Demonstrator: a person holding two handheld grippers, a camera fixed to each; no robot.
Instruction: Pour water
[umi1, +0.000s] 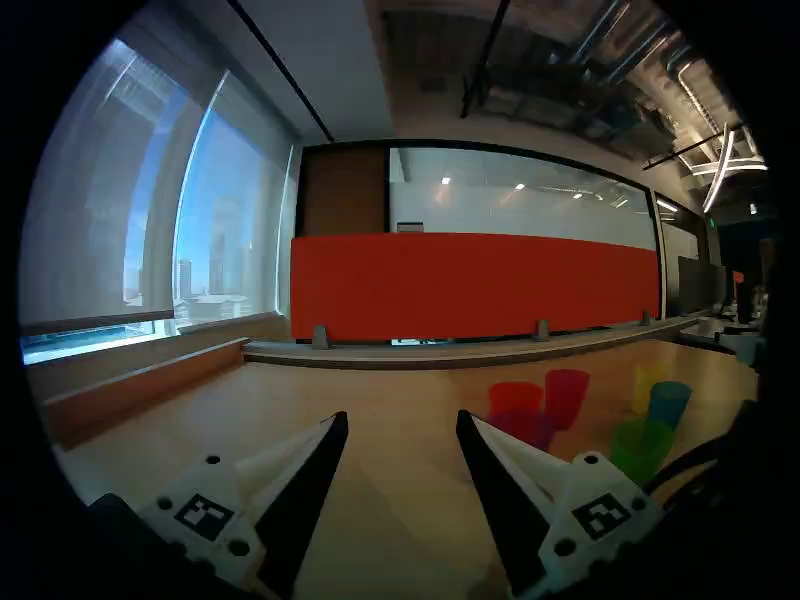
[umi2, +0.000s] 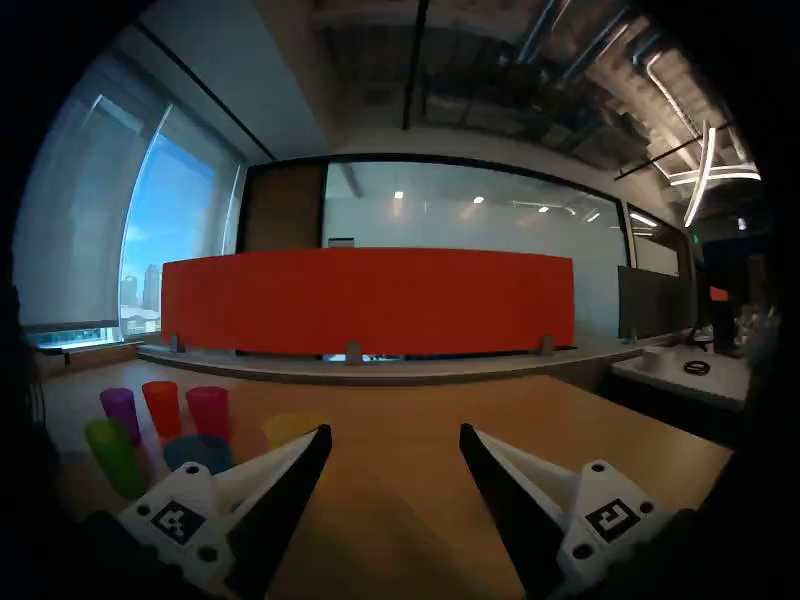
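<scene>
Coloured plastic cups (umi1: 567, 395), in the left gripper view, cluster ahead-right of the left claw (umi1: 400, 420) — fingers apart, holding nothing. Right gripper view: the upright cups (umi2: 208, 410) stand on the wood table (umi2: 420, 400), ahead-left of the right claw (umi2: 393, 432) — also spread, empty.

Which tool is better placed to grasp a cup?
Probably the right tool: open, with the yellow cup and blue cup beside one finger. The left tool, also open, has the purple cup farther aside.

Office: red desk divider (umi1: 470, 285), monitors (umi1: 697, 285)
</scene>
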